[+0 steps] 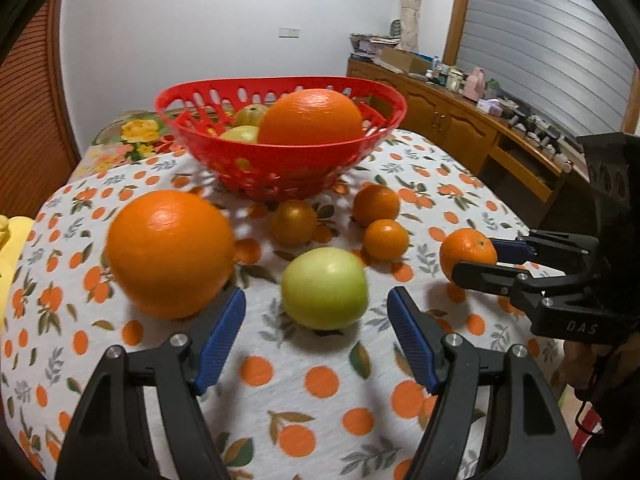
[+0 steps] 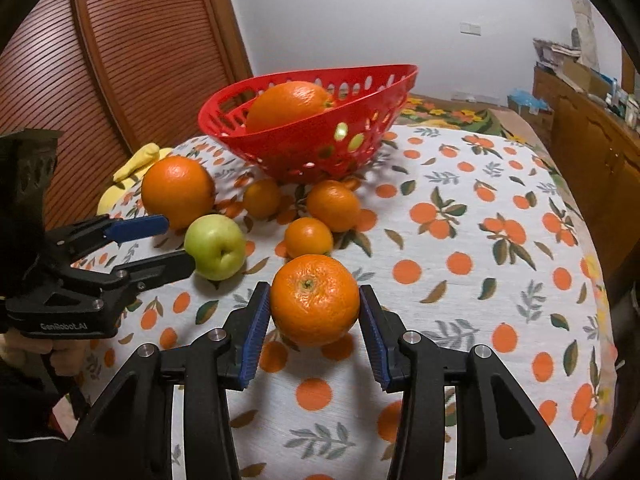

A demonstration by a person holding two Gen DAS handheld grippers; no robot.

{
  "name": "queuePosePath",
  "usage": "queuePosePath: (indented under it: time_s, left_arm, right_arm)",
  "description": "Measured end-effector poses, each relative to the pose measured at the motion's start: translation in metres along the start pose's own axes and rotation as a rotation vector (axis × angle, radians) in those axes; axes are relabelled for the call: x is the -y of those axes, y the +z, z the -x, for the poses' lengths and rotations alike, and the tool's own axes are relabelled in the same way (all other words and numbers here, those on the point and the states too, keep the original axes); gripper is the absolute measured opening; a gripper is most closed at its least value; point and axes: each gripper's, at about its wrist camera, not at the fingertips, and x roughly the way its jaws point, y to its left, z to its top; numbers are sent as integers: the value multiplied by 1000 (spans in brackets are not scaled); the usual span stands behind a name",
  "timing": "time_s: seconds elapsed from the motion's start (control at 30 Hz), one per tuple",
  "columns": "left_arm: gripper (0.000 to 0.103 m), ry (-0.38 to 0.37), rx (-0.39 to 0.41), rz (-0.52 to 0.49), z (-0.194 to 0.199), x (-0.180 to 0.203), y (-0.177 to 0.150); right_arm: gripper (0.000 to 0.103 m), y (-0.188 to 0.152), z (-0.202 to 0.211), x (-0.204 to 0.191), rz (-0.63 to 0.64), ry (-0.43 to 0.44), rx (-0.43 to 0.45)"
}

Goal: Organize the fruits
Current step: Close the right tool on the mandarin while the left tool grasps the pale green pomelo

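A mandarin sits between the blue pads of my right gripper, which press on both its sides; the same grip shows from the side in the left wrist view, on the mandarin. My left gripper stands open with a green apple just past its fingertips, gaps on both sides. A large orange lies left of the apple. Three small mandarins lie in front of the red basket, which holds a big orange and green fruit.
The table carries an orange-print cloth, and its edge curves away at the right. A yellow object lies at the cloth's left edge by a louvred wooden door. A cluttered wooden cabinet runs along the right wall.
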Motion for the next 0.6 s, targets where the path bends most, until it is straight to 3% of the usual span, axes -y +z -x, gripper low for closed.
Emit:
queuePosePath:
  time_s: [0.6]
  left_arm:
    - [66, 7, -61, -8, -29, 7, 5]
  right_arm:
    - [44, -6, 5, 11, -23, -13, 1]
